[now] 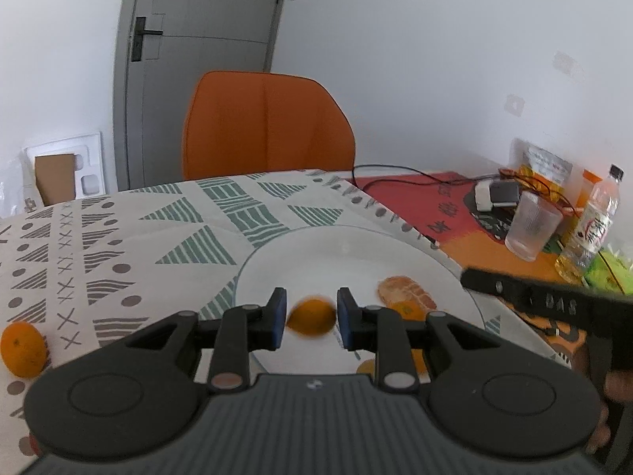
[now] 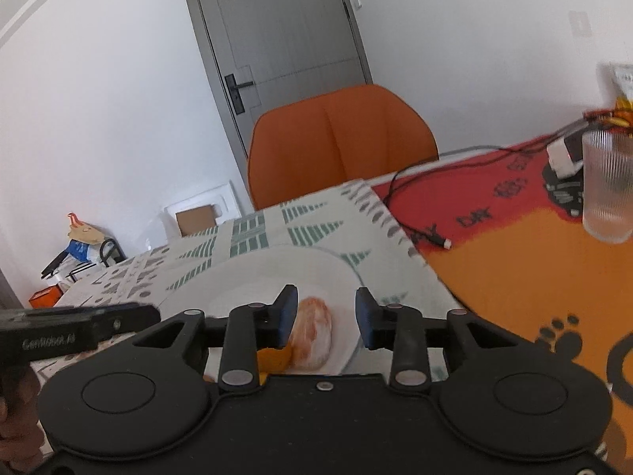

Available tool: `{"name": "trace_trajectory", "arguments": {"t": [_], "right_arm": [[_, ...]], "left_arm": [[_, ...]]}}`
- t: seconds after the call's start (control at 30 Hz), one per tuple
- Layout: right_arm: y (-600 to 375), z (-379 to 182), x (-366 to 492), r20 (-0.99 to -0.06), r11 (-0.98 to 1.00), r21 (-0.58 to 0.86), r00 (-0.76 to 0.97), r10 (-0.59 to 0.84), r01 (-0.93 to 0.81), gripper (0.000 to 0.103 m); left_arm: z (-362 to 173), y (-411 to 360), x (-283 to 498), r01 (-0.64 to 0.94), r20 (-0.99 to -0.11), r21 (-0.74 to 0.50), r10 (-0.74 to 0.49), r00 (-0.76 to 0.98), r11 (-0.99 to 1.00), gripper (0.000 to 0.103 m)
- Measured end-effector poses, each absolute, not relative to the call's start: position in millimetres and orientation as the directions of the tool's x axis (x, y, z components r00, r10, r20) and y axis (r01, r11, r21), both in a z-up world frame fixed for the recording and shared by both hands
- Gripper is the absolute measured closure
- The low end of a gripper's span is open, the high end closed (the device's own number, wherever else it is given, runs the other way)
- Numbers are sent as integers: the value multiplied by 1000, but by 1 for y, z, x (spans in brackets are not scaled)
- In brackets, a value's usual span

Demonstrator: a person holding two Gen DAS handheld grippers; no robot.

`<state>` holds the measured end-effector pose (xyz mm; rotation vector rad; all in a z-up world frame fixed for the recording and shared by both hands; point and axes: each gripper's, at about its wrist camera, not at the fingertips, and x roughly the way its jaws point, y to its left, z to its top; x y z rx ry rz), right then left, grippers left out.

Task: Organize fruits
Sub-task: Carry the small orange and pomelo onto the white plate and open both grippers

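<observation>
A white plate (image 1: 340,253) lies on the patterned cloth. My left gripper (image 1: 311,316) hovers over its near side, jaws open, with a blurred whole orange (image 1: 312,316) between the pads, not clearly gripped. A peeled orange (image 1: 403,291) and orange peel (image 1: 407,310) lie on the plate to the right. Another whole orange (image 1: 23,348) sits on the cloth at far left. My right gripper (image 2: 326,316) is open above the plate's (image 2: 253,273) right side, with the peeled orange (image 2: 314,332) and a peel piece (image 2: 275,358) just below its left finger.
An orange chair (image 1: 269,126) stands behind the table. At right on the red and orange mat (image 2: 514,261) are a ribbed glass (image 1: 532,225), a water bottle (image 1: 593,221), a charger with cables (image 1: 496,194) and snack packets. A grey door is behind.
</observation>
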<state>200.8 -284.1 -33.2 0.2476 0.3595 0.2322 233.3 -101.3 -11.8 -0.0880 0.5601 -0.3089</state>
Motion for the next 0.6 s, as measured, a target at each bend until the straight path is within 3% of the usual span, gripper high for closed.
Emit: {"name": "trace_trajectory", "arguments": {"t": [0.2,0.4,0.53,0.6], "right_arm": [[-281,-37,194,-333,939,288,900,281,-186,64],[-271,-36,189,-329,933,294,894,304,-209,53],[-264,-34,185,-328,929,298,890,317,-221,41],[-260,-33,182,-327,927,297,888,324,-229,40]], "left_arm": [[-7,-92,229,240,-511,-169,-293,808,956,69],[0,-73,213,189,-495,-166,-248,833,968,48],[6,-59,202,139,-482,-142,-191,855,980,28],[8,-52,196,122,-464,-149,-178,868,981,21]]}}
